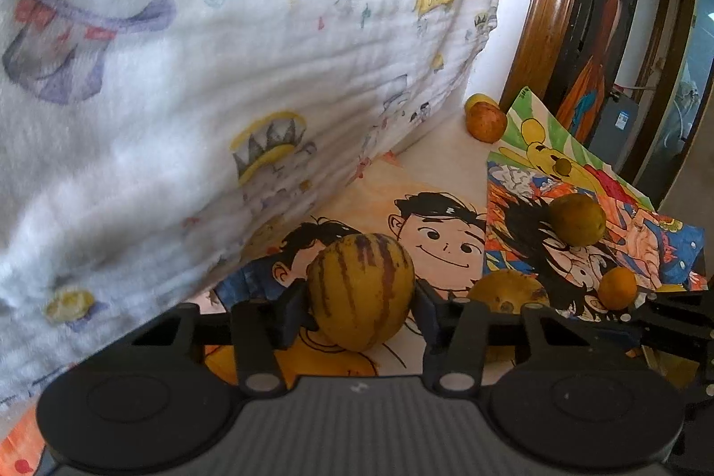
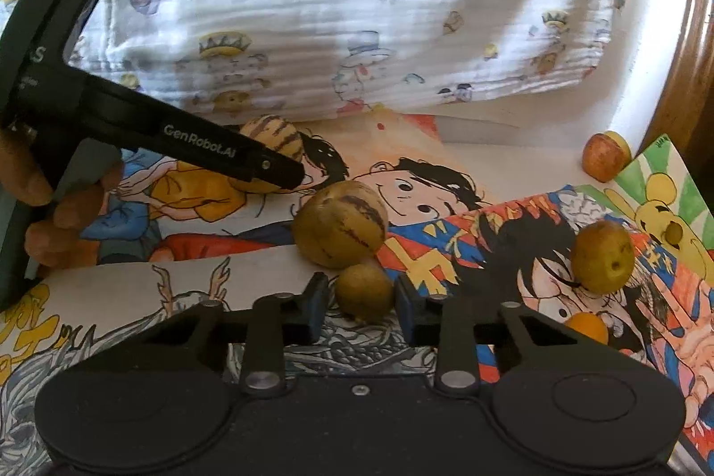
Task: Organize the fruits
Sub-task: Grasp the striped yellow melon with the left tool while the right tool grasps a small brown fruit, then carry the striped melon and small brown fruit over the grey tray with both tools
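Note:
My left gripper is shut on a yellow melon with purple stripes, lifted a little above the cartoon drawings. From the right wrist view that same gripper reaches in from the left, the striped melon at its tip. My right gripper is open. Its jaws stand closely either side of a small yellow-green fruit resting on the paper, with thin gaps showing. A bigger striped yellow fruit lies just beyond it.
A yellow-green fruit, a small orange and a red apple lie to the right on overlapping cartoon sheets. A white printed cloth rises behind. A wooden frame borders the right. A hand holds the left gripper.

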A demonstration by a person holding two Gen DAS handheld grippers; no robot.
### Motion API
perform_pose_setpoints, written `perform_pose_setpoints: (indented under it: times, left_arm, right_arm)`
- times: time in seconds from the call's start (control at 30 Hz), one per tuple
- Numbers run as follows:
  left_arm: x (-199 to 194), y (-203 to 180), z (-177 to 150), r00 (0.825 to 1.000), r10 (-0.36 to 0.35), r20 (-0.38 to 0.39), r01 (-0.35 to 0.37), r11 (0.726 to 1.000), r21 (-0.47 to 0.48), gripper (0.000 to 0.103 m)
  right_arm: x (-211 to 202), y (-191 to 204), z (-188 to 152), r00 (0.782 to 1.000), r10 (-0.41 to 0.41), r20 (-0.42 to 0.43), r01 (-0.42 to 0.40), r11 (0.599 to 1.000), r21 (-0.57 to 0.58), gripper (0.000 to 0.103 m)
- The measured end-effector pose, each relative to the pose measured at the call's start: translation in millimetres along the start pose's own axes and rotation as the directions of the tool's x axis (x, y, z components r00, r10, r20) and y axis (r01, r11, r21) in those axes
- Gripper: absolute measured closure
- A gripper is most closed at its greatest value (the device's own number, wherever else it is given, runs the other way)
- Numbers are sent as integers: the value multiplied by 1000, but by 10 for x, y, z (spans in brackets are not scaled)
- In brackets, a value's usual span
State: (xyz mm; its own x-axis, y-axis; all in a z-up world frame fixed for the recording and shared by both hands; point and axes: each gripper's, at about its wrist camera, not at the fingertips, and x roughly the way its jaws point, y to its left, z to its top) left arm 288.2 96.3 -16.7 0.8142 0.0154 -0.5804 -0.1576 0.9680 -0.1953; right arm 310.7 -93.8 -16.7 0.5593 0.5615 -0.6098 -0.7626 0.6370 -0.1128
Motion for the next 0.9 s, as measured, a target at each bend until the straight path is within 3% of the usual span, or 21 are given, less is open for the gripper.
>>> perform_pose_setpoints:
  times: [0.47,0.9]
  left_arm:
    - [-183,-81,-75,1000,10,-4,-10,1000,24,50]
    - [-764,-327,-83,998,-22,55,19,999,49,50]
  right_arm:
    - [-100,35,-13,1000,-10,0,10,1000,8,73]
    - [-753,136,-28,996,-41,77,38,998,39,73]
